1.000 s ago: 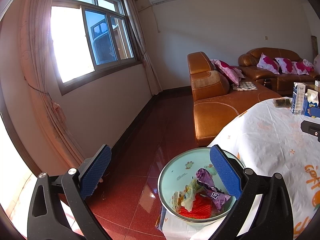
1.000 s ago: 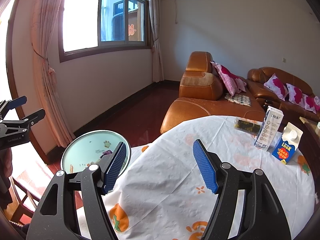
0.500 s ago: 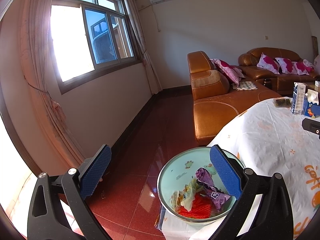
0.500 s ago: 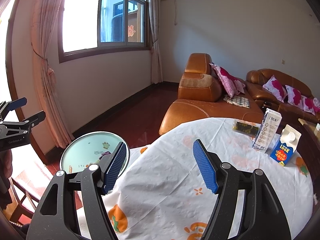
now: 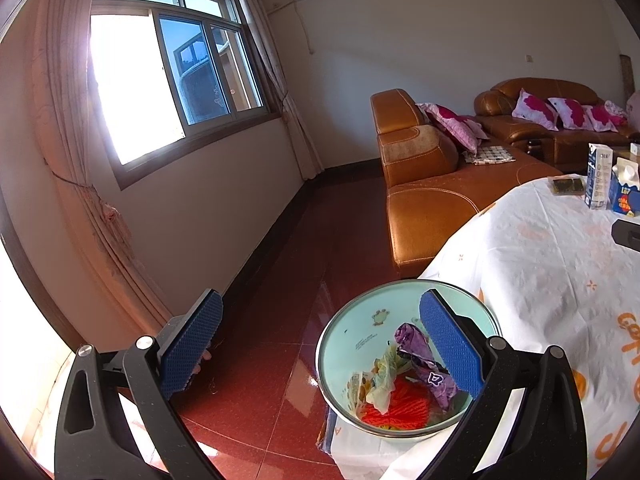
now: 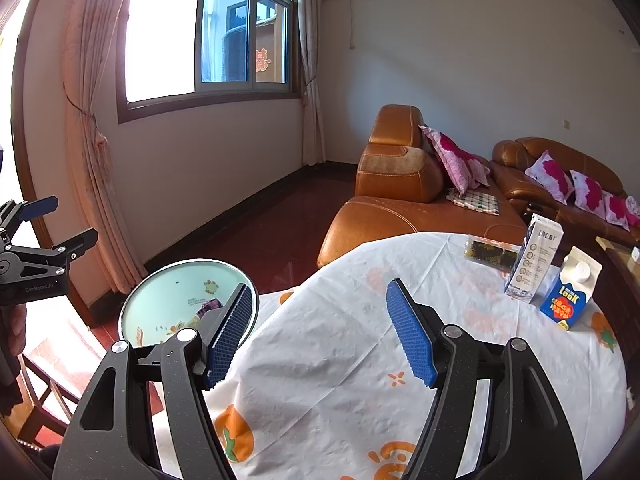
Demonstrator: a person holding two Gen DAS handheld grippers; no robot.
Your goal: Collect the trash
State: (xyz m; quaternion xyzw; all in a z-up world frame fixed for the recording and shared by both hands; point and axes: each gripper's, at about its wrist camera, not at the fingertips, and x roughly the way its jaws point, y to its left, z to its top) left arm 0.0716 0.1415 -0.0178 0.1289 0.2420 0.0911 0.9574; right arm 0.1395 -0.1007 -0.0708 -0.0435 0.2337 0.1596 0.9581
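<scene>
So my left gripper [image 5: 320, 344] is spread wide with nothing between the pads, hanging over the edge of the table [image 5: 560, 280] where the pale green bowl [image 5: 360, 320] sits. The trash is in there: a purple wrapper [image 5: 424, 364], an orange net [image 5: 396, 404] and a crumpled yellowish wrapper [image 5: 380, 380]. My right gripper [image 6: 320, 330] is easing a bit wider over bare tablecloth [image 6: 320, 360], holding nothing. Blue Look carton [image 6: 570, 288] and a white carton [image 6: 534, 264] stand side by side at the far edge.

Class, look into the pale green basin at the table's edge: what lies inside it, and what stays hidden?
Inside the basin: a purple wrapper, a pale crumpled bag and something orange-red. Anything beneath that pile is covered.
</scene>
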